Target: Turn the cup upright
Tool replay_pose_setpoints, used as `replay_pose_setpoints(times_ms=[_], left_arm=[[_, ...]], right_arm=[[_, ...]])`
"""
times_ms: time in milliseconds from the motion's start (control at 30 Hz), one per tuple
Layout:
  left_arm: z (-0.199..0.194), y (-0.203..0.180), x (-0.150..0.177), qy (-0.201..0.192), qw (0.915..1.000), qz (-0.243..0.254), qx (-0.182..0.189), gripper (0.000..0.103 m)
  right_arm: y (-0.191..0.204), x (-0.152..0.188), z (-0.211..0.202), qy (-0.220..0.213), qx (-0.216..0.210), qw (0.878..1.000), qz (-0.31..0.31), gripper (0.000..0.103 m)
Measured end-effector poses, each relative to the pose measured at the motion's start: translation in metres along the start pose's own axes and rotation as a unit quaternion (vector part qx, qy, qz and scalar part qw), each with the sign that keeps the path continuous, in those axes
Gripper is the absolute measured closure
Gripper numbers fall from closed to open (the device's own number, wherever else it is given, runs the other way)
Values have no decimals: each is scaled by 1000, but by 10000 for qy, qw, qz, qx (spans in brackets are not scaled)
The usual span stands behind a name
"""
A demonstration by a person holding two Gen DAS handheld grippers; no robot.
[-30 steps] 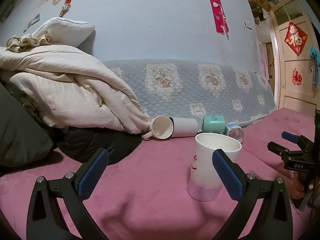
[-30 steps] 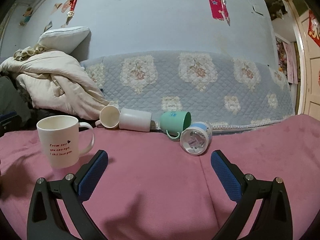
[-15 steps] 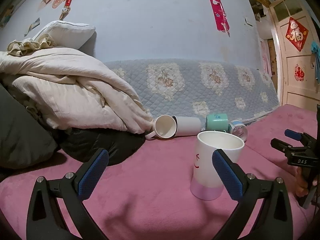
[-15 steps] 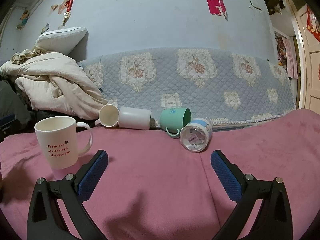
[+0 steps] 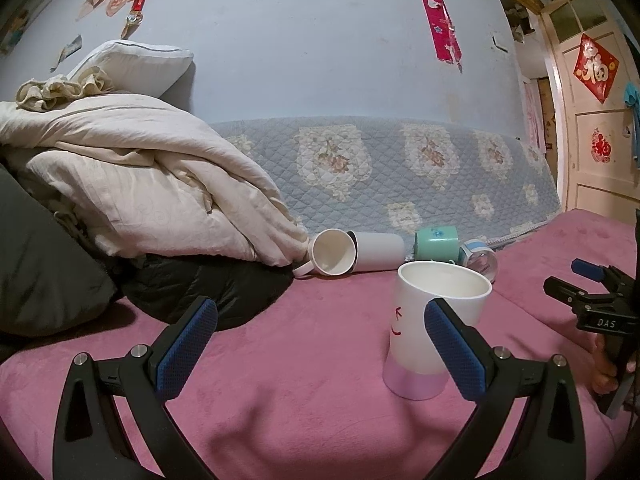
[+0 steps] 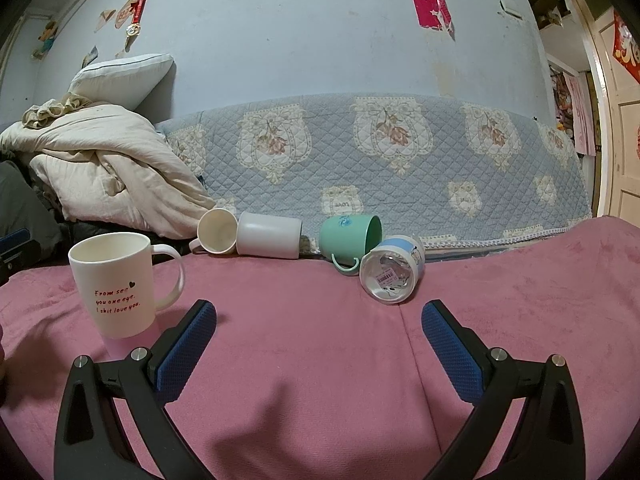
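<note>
White mug [image 5: 434, 328]: upright, partly behind the right jaw of the left gripper [image 5: 320, 344]
Left jaws: released
Right gripper [image 6: 319, 342]: jaws released, nothing between

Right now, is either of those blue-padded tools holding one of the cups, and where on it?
Nothing is held. The left tool and right tool are both open and empty; the upright white mug stands free on the pink blanket.

Upright white mug [image 5: 434, 322] beside spread left gripper [image 5: 320, 344]

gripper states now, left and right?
Left gripper: open, holding nothing.
Right gripper: open, holding nothing.
</note>
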State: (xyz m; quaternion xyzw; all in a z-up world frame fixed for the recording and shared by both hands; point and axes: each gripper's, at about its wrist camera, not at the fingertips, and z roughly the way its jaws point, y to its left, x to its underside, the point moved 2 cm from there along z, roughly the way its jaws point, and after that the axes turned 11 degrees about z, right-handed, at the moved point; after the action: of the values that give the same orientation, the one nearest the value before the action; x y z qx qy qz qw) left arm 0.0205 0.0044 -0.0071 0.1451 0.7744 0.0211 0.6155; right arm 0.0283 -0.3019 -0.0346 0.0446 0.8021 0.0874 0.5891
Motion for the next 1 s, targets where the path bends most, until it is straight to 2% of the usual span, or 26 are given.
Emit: replay_pose_setpoints(times_ms=[1000], left_arm=[[0, -1, 0, 76, 10000, 57, -27, 0]], right_arm=[[0, 0, 1, 9, 3, 10000, -6, 0]])
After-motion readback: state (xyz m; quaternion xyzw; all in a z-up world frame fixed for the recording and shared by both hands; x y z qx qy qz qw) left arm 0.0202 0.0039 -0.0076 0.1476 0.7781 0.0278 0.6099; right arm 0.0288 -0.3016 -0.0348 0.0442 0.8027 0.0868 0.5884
